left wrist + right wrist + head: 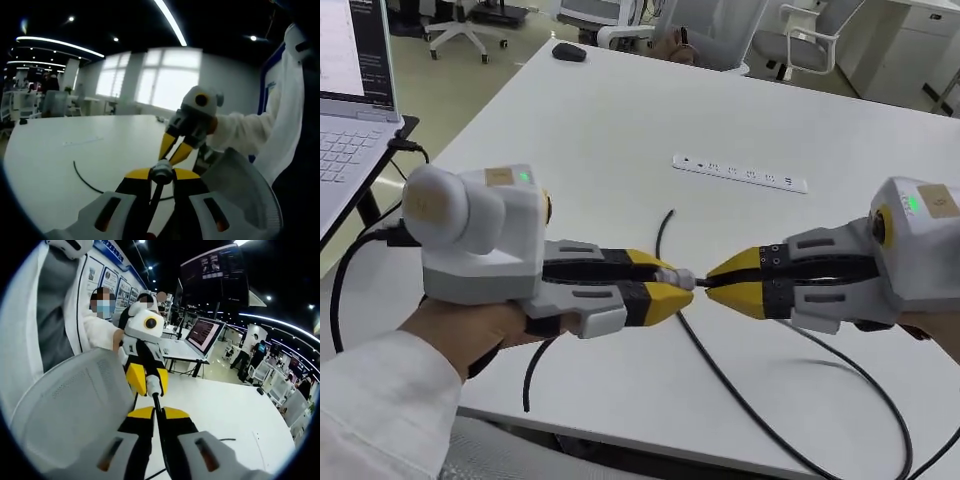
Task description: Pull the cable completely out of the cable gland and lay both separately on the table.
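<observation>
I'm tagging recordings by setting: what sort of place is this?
Probably an open-plan office or lab: a white table with a power strip, swivel chairs behind it, and large monitors.

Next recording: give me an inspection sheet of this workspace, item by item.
Surface: white table, mostly bare.
Job's things: cable runs into the gland; not yet pulled out, and the gland is held above the table.
Clutter: power strip, mouse, laptop at the left edge.
Grippers: left gripper shut on the gland; right gripper shut on the cable; tips almost meet.
Cables: the job's cable loops over the table; a black lead hangs beside the laptop.
Surroundings: office chairs, a screen, people in the background.
</observation>
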The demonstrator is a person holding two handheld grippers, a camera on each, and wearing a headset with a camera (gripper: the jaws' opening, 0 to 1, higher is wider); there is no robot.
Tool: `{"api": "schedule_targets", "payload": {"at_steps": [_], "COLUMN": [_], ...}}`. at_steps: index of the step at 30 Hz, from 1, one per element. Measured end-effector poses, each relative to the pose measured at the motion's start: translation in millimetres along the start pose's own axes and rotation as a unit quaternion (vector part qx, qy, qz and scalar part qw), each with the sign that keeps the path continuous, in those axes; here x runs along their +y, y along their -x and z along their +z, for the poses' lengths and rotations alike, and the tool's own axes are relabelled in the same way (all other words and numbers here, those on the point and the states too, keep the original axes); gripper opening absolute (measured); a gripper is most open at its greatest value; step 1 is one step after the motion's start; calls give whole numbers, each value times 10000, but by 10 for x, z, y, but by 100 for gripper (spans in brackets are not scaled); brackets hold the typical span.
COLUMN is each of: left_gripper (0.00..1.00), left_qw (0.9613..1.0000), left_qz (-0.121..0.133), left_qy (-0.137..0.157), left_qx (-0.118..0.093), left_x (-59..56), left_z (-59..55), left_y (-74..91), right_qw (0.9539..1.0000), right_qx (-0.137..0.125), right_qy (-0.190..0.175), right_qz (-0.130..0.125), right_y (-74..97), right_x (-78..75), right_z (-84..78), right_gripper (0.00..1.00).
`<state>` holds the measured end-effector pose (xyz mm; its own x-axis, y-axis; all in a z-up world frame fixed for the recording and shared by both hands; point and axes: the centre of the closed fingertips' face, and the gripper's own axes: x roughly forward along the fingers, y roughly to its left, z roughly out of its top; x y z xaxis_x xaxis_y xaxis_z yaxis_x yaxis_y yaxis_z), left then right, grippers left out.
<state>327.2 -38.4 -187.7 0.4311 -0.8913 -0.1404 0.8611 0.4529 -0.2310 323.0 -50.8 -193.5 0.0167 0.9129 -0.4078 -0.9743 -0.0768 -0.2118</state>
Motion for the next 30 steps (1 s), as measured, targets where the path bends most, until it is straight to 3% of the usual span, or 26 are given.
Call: {"api": "schedule_targets", "payload": {"at_steps": [20, 26, 30], "left_gripper": [17, 17, 17], "left_qw": [9997, 9992, 9995], "left_qz": [-1, 17, 12], "left_qy": [136, 130, -3], "left_qx": [-217, -370, -327], "left_x": [9, 17, -4], "left_z": [72, 132, 129], "left_y": [18, 42, 33], "right_qw": [9966, 9957, 9950], "right_qx": [306, 286, 519], "right_qy": [-404, -516, -531], "right_qz": [-645, -718, -665], "right_y": [470, 461, 373], "right_x": [-109, -106, -76], "right_z": [-340, -315, -397], "right_gripper": [5, 5, 5]}}
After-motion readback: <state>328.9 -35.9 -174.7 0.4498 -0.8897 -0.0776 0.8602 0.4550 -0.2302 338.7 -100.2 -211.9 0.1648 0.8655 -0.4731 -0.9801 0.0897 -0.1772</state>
